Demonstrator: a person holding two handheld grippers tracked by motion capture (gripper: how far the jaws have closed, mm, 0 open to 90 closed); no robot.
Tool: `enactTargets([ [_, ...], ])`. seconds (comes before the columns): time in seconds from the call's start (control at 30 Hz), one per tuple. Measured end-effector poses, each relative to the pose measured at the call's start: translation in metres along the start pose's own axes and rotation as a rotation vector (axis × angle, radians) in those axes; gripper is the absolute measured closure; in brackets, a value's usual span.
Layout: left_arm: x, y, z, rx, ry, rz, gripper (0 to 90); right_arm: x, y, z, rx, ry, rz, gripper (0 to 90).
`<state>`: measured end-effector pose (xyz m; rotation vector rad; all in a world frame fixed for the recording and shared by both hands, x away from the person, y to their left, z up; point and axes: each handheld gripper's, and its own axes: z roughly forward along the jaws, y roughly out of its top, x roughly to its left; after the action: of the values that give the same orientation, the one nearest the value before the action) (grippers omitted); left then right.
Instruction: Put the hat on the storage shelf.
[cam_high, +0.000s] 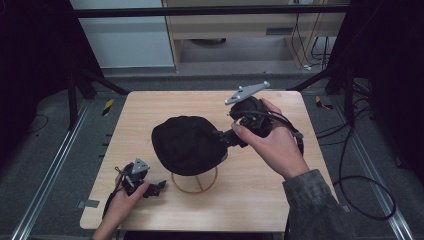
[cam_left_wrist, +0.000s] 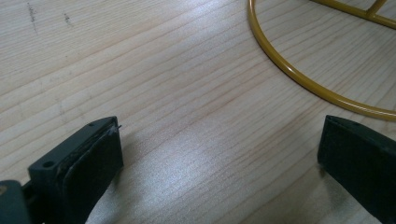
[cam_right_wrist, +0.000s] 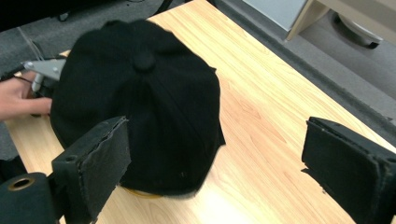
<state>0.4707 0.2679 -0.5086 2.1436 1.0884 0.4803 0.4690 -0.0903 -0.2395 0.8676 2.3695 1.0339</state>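
- Nearest the camera, at the lower left of the high view, the left gripper (cam_high: 159, 188) rests low on the tabletop (cam_high: 260, 195); its fingers (cam_left_wrist: 93, 158) are spread apart with nothing between them, just beside the yellow wire stand (cam_high: 194, 184).
- Mid-frame, the black cap (cam_high: 187, 145) sits on top of that stand, so the placing looks done.
- Right of the cap, the right gripper (cam_high: 226, 138) points at its edge; the fingers (cam_right_wrist: 100, 158) are released wide and hold no cloth.
- What seems left, by my judgement, is to draw both hands clear or tidy the cap.
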Motion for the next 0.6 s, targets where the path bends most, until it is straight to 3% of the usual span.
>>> enactTargets([
  [0.23, 0.0, 0.0, 0.0, 0.0, 0.002, -0.002, 0.0, -0.002, -0.021, -0.005, -0.006, -0.027, 0.03, 8.1],
  [0.6, 0.0, 0.0, 0.0, -0.006, 0.002, -0.004, 0.0, -0.019, -0.055, -0.019, -0.02, -0.06, 0.099, 7.1],
])
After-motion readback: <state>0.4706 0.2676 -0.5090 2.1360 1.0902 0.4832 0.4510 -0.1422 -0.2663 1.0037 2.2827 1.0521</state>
